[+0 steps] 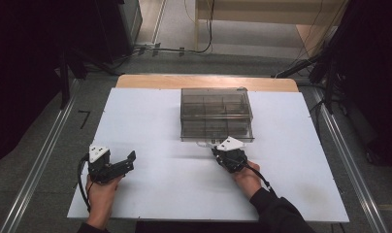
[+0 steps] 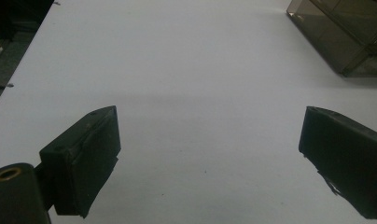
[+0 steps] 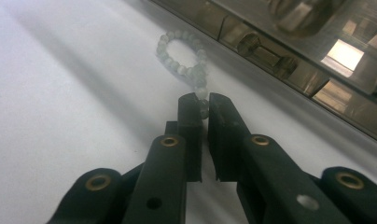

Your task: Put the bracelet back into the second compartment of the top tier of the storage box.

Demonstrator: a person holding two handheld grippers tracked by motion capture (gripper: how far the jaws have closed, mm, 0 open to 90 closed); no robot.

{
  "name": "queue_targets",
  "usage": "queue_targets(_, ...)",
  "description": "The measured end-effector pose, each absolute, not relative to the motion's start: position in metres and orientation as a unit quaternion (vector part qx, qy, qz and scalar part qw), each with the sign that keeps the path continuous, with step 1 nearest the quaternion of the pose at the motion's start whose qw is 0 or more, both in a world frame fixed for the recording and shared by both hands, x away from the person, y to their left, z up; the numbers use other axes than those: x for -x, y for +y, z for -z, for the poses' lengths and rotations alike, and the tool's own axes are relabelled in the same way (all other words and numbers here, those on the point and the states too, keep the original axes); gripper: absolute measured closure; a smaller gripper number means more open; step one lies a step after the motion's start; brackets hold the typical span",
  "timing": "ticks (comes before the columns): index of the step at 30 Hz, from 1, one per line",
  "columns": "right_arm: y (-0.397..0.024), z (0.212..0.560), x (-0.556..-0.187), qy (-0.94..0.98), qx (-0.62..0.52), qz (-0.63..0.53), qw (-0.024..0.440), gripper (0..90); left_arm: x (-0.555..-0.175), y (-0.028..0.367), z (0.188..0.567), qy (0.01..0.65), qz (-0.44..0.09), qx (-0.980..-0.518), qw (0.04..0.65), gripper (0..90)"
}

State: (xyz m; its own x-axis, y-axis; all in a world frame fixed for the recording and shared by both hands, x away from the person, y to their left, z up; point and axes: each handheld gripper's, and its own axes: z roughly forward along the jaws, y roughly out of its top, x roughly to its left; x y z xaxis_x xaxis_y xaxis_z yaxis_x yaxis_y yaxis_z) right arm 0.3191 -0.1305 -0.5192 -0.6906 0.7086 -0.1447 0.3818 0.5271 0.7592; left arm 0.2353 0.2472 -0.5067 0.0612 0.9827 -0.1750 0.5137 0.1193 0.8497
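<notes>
Box (image 1: 216,114) sits mid-table (image 1: 150,126), toward the far edge. Bracelet (image 3: 182,56) lies on the table just in front of the box's near wall. Right gripper (image 3: 201,103) at the bracelet's near end; left gripper (image 1: 128,162) well apart, near-left.
</notes>
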Motion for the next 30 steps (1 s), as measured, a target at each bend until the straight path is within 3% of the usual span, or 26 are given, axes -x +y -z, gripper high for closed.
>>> queue_targets(30,-0.139,0.502,-0.307,0.839,-0.303,-0.395,0.219,82.9,-0.235,0.248,0.507,0.625,-0.281,-0.601,0.412,5.8)
